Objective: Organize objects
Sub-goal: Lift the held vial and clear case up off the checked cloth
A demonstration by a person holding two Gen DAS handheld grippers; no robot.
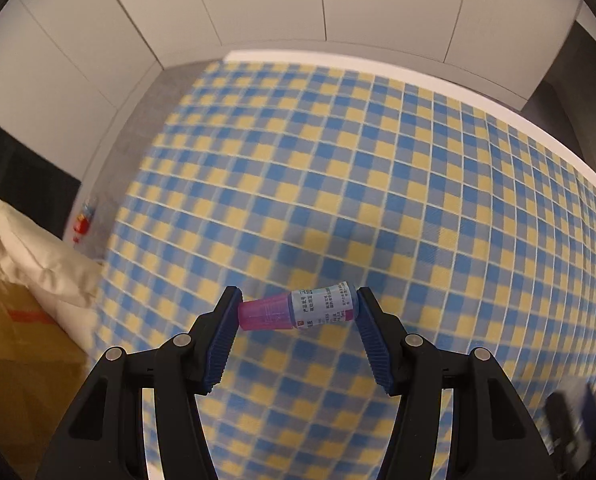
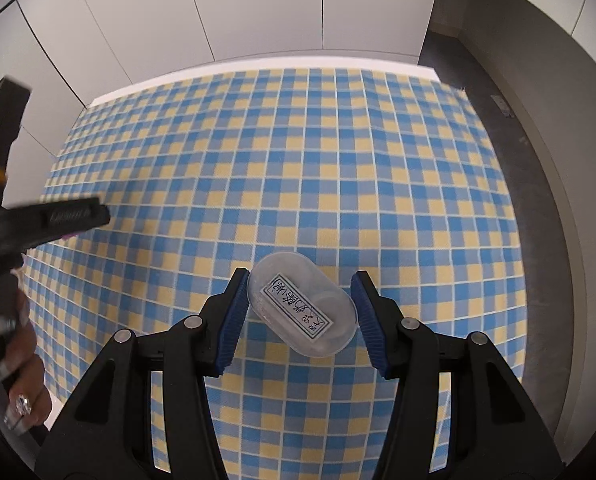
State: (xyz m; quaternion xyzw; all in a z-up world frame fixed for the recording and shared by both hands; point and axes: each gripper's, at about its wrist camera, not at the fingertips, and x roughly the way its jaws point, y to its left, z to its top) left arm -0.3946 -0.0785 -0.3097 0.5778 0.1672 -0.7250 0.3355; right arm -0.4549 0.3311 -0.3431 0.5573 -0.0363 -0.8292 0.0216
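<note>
1. We have a small bottle (image 1: 298,309) with a pink cap lying crosswise between the left gripper (image 1: 298,312) pads, long axis running pad to pad, cap against the left pad, base against the right; the jaws are partly closed and clamp it endwise above the checked cloth (image 1: 377,168).
2. Our right gripper (image 2: 299,304) pinches a clear oval case (image 2: 302,304) with a printed label; its long axis sits diagonally between the pads, clear of the cloth.
3. No container shows, so we judge both loads need a destination; the bottle's end-on hold looks the less secure one.
4. The other gripper's body and a hand (image 2: 14,360) appear left in the right wrist view.
</note>
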